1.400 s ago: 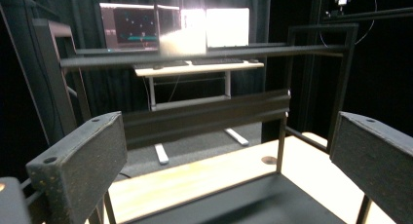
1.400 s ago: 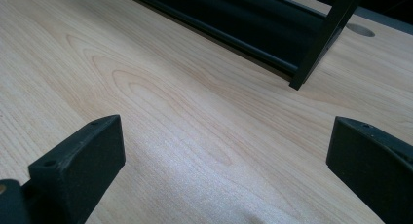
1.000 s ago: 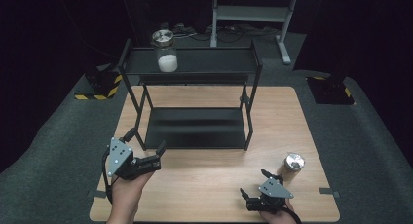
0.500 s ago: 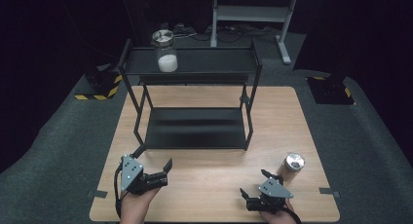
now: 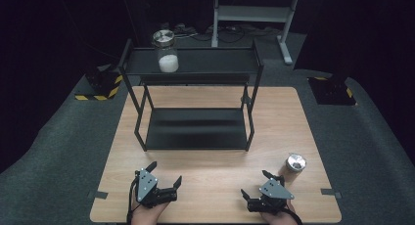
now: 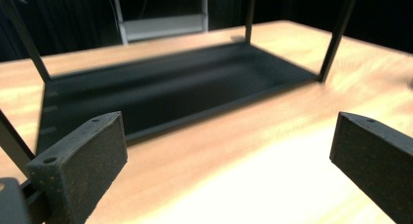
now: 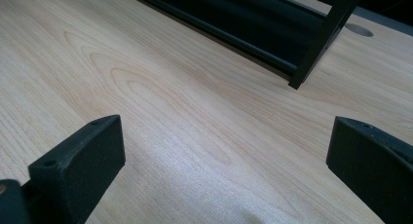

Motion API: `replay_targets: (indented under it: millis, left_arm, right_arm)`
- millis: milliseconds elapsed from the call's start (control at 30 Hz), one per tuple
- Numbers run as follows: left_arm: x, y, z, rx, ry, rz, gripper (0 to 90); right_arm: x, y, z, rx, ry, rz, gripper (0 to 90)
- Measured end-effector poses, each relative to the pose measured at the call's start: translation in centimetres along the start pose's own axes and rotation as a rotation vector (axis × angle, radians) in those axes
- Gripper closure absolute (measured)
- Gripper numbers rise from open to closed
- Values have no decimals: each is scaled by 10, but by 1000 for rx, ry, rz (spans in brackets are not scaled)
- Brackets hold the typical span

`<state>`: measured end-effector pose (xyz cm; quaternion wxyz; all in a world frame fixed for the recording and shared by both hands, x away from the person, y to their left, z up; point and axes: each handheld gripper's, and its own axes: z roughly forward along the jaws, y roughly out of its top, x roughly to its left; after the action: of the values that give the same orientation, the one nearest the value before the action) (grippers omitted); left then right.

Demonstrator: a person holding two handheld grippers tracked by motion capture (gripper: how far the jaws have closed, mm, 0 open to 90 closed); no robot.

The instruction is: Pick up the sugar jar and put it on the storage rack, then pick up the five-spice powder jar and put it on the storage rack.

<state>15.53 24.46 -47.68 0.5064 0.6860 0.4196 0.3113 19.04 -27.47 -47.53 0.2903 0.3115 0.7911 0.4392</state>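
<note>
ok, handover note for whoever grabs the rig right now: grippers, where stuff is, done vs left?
Left gripper: open, holds nothing, low over the table's near edge, left side.
Right gripper: open, holds nothing, near edge, right side.
Glass jar with white contents: upright on the top shelf of the black rack, left end.
Metal-lidded jar: upright on the table, just beyond the right gripper, untouched.
Done: apparently one jar shelved.
Left: likely pick up the jar by the right gripper and shelve it; the rack's lower shelf is bare.
</note>
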Motion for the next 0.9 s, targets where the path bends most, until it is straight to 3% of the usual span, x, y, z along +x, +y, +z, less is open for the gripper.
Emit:
replay_targets:
  millis: [200, 333, 400, 667, 767, 900]
  left_arm:
    - [0, -8, 8, 54, -30, 23, 4]
    - [-5, -7, 14, 103, -35, 72, 5]
    - [-9, -5, 15, 112, -36, 119, 6]
    - [-23, 0, 18, 152, -23, 223, 7]
    - [-21, 2, 18, 160, -40, 233, 7]
    - [-17, 0, 16, 148, -43, 202, 7]
  right_arm:
    - [3, 2, 1, 10, -10, -9, 0]
    - [6, 3, 2, 19, -20, -16, 0]
    - [6, 4, 2, 19, -23, -19, 0]
    - [6, 5, 3, 24, -15, -29, 0]
    - [4, 4, 2, 20, -8, -23, 0]
    - [2, 3, 2, 13, -7, -9, 0]
